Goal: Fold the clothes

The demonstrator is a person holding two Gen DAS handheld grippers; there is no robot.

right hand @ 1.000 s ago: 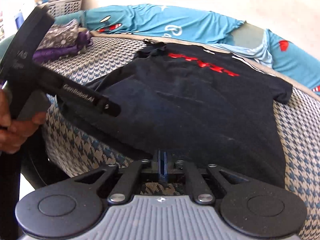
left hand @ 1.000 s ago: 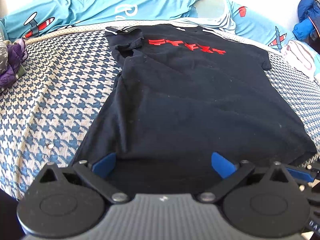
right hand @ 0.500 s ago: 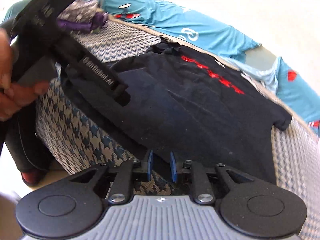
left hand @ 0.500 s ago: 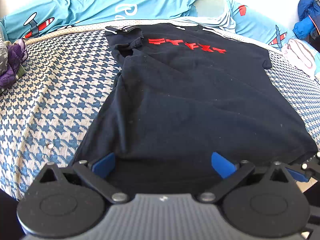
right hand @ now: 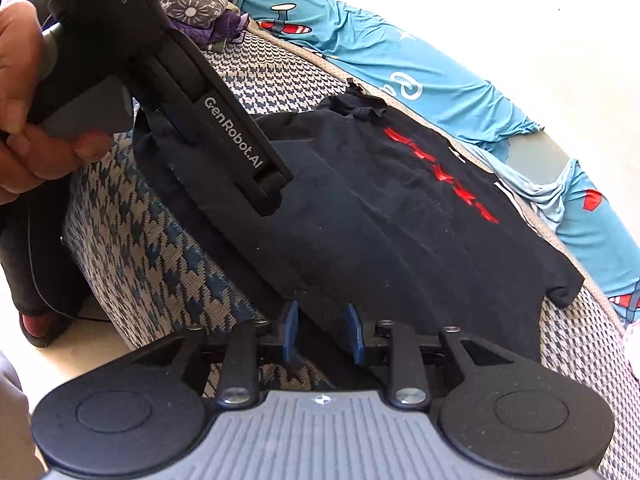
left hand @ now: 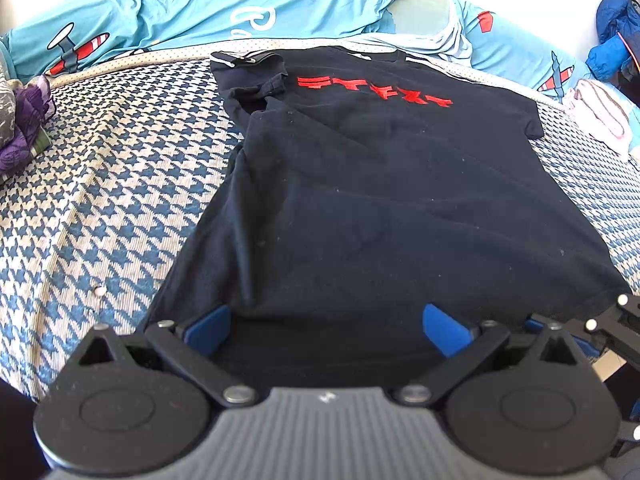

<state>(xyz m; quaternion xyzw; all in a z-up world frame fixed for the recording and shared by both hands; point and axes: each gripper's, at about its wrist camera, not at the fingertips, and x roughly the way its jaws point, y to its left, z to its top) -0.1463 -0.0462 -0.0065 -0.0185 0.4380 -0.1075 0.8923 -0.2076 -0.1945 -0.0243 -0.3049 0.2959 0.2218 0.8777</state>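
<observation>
A black T-shirt (left hand: pixel 380 200) with a red chest print lies spread flat on the houndstooth bed cover (left hand: pixel 100 200), collar at the far end. My left gripper (left hand: pixel 326 328) stands wide open over the near hem, with the cloth lying between its blue pads (left hand: pixel 208 328). My right gripper (right hand: pixel 322 330) sits at the hem's right corner. Its jaws are opening, with the edge of the T-shirt (right hand: pixel 400 220) between them and a gap on either side. In the right wrist view a hand (right hand: pixel 24 100) holds the left gripper's black body (right hand: pixel 232 140) over the shirt's other corner.
Teal plane-print bedding (left hand: pixel 200 8) runs along the far side. A purple clothes pile (left hand: pixel 20 128) lies far left, a pink-white garment (left hand: pixel 600 116) and a blue jacket (left hand: pixel 616 40) far right. The bed's near edge drops to the floor (right hand: pixel 80 340) beside a person's foot (right hand: pixel 36 324).
The right gripper's pads went from pressed together to parted, and that gripper rolled and shifted along the hem. The left gripper and the shirt stayed as they were.
</observation>
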